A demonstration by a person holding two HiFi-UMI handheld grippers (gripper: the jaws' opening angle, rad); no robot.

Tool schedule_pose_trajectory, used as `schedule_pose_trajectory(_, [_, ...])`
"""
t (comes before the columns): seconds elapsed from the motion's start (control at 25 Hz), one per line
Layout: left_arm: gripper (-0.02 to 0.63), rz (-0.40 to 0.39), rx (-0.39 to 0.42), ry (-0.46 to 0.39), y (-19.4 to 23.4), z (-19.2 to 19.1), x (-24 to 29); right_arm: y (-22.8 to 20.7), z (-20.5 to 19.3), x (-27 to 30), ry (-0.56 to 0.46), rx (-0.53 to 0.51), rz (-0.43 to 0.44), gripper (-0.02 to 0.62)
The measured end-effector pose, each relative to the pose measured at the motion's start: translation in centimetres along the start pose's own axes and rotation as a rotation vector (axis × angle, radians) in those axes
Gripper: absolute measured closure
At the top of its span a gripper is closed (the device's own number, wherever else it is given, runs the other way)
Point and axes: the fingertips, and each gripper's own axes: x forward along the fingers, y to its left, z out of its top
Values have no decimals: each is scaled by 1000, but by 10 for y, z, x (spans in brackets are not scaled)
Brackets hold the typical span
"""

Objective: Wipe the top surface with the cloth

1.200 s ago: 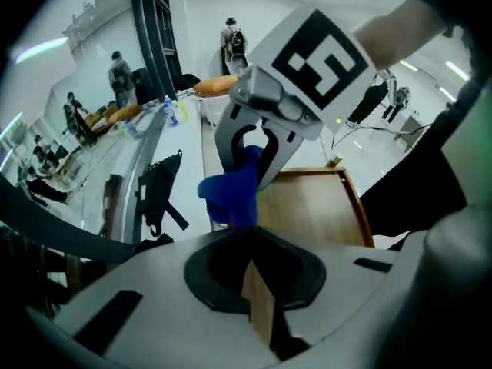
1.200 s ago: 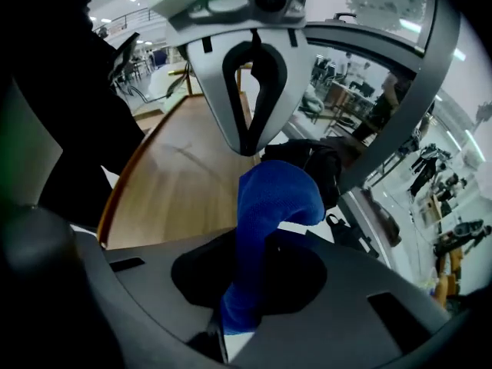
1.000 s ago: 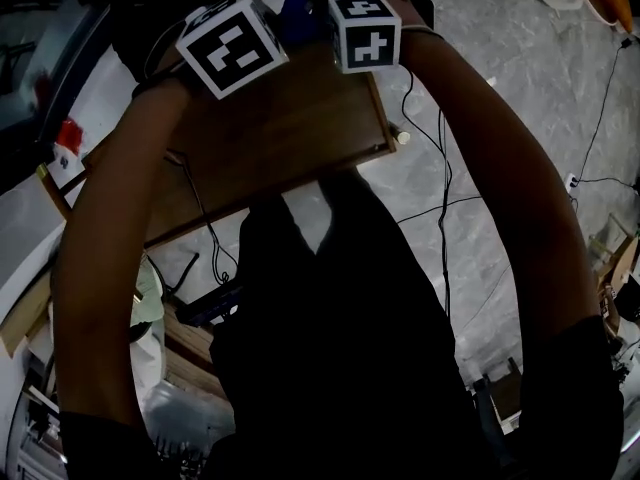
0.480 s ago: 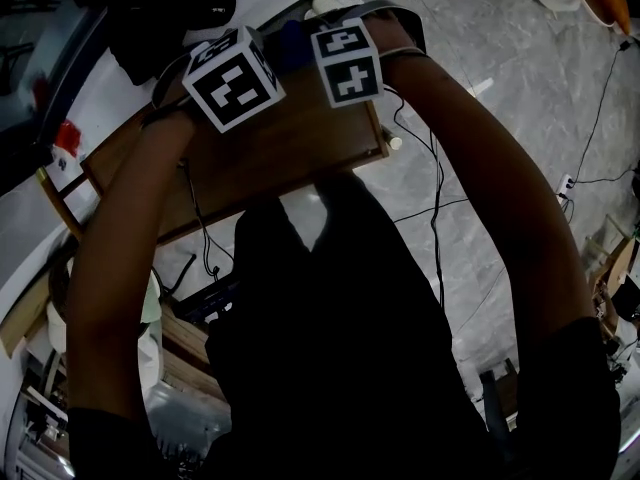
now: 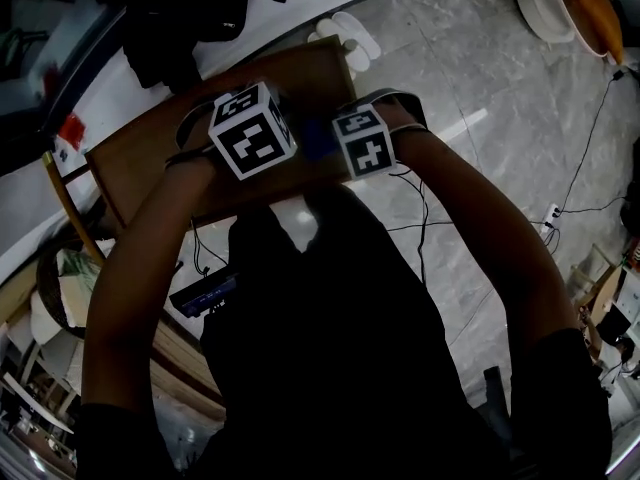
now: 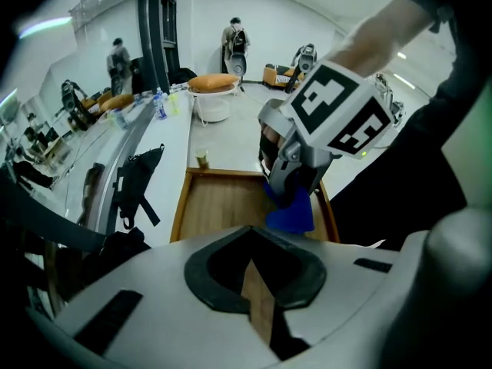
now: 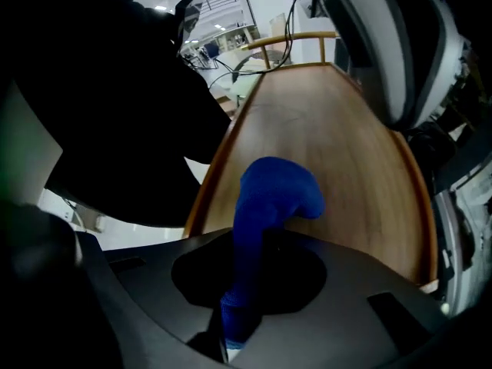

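The wooden top (image 5: 170,158) with a raised rim lies below me in the head view. My right gripper (image 5: 363,141) is shut on a blue cloth (image 5: 318,140), near the top's near right edge. In the right gripper view the cloth (image 7: 265,206) rises from the closed jaws of that gripper (image 7: 242,314) and droops onto the wood (image 7: 338,121). My left gripper (image 5: 252,133) hovers just left of it. In the left gripper view the left gripper (image 6: 257,298) has its jaws together and holds nothing. The same view shows the right gripper (image 6: 296,175) over the cloth (image 6: 292,215).
A black bag (image 5: 190,18) lies on the white counter beyond the top, with a small cup (image 6: 201,158) past the top's far end. White slippers (image 5: 345,33) and cables (image 5: 440,208) are on the grey floor. A chair back (image 5: 60,203) stands at the left. People stand far off.
Both grippers have drawn back toward me across the wooden top with the cloth. More of the top now shows beyond them, and they sit closer together.
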Motion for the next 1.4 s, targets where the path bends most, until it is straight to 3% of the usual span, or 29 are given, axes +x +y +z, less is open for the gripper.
schedule_pose_trajectory(0.32, [597,45,-52,-17,-4,12,-14,47,4,13,43,-109,198,528])
schedule_pose_trajectory(0.52, [597,86,-108,-16,-3,7,-35,53,-1,13,62,-143,235,528])
schedule_pose_trajectory(0.64, [597,107,-164,-24,-5,-1,-51,51,-8,6,64,-70,246,528])
schedule_pose_trajectory(0.72, [597,145,-187,-31,0,-12,-67,33,14,-9,-115,61,218,528])
schedule_pose_trajectory(0.88, [597,195,-259,-81,5,-36,-106,-21,71,-77,-541,215,34,528])
schedule_pose_trajectory(0.96, [597,206,-378,-237,8,-38,-140,-30,102,-122,-700,226,-21,528])
schedule_pose_trajectory(1.08, [598,238,-587,-612,21,-41,-216,-42,145,-199,-965,249,-132,528])
schedule_pose_trajectory(1.16, [597,290,-662,-822,25,-55,-273,-42,168,-252,-1140,264,-205,528])
schedule_pose_trajectory(1.24, [598,364,-668,-959,18,-72,-327,-35,185,-301,-1295,267,-254,528])
schedule_pose_trajectory(1.4, [598,504,-607,-1128,-18,-105,-413,-8,206,-375,-1538,280,-323,528])
